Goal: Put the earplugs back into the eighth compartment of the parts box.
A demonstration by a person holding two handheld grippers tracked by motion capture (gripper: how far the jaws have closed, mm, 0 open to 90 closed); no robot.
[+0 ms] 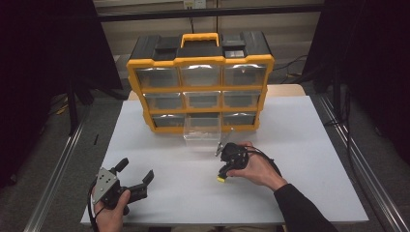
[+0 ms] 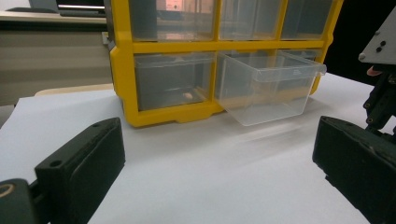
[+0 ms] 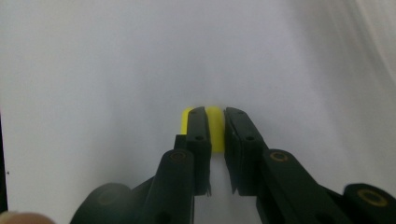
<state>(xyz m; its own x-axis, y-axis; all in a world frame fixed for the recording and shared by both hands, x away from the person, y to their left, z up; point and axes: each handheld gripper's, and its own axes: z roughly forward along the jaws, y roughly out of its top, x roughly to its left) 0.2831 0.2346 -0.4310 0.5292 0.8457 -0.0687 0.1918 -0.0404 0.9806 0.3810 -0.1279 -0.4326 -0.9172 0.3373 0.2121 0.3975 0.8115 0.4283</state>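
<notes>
Your right gripper [image 3: 215,128] has its black fingers [image 3: 198,140] drawn narrow around a small yellow block [image 3: 215,133], which sits between the tips. In the right gripper view the left finger lies against the block's side and the right one is at its edge; whether both press on it cannot be told for certain, but the block fills the gap between them. In the high view the same yellow block [image 1: 221,179] lies on the white counter [image 1: 309,145] at the lower tip of your right gripper [image 1: 223,175], which your right hand [image 1: 256,166] points down and toward you.

Just beyond that hand, a clear plastic drawer [image 1: 202,131] stands pulled out of the bottom row of the yellow and black drawer cabinet [image 1: 200,79], which stands at the far middle of the counter. The left gripper view shows this clear drawer [image 2: 266,86] jutting from the middle slot, tilted slightly downward at its front.

Your left gripper [image 1: 137,175] rests near the counter's near left corner, well apart from the block, its fingers [image 2: 81,163] spread wide with nothing between them, aimed at the cabinet [image 2: 122,70]. Your left hand [image 1: 112,212] grips its body from below.
</notes>
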